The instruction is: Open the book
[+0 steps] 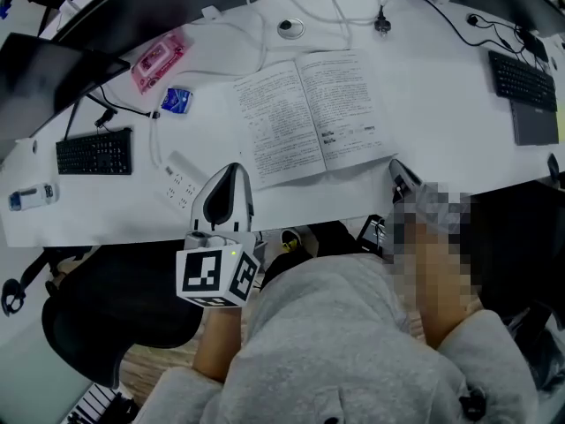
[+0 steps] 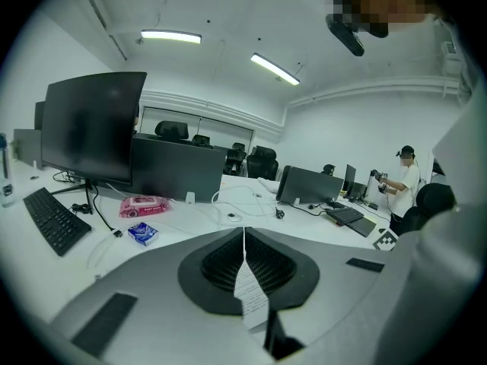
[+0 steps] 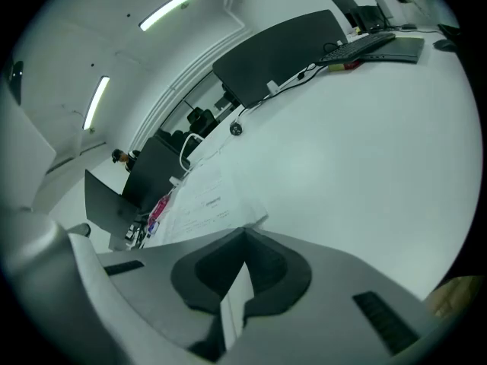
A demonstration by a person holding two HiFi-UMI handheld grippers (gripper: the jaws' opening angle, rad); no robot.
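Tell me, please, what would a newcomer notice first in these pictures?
The open book lies flat in the middle of the white desk, printed pages up. The left gripper, jaws together, is at the desk's near edge by the book's left corner. A pink pack stands out farther left.

walls (image 2: 350, 139): white | ceiling lights (image 2: 170, 36): two bright strips | desk (image 1: 441, 140): long, white | office chair (image 1: 115, 312): black | floor (image 1: 150, 369): wooden

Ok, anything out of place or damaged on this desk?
Nothing stands out. The book lies open and flat on the desk, only turned slightly against the desk's front edge, with no visible damage. The left tongs and right tongs are shut near its lower corners.
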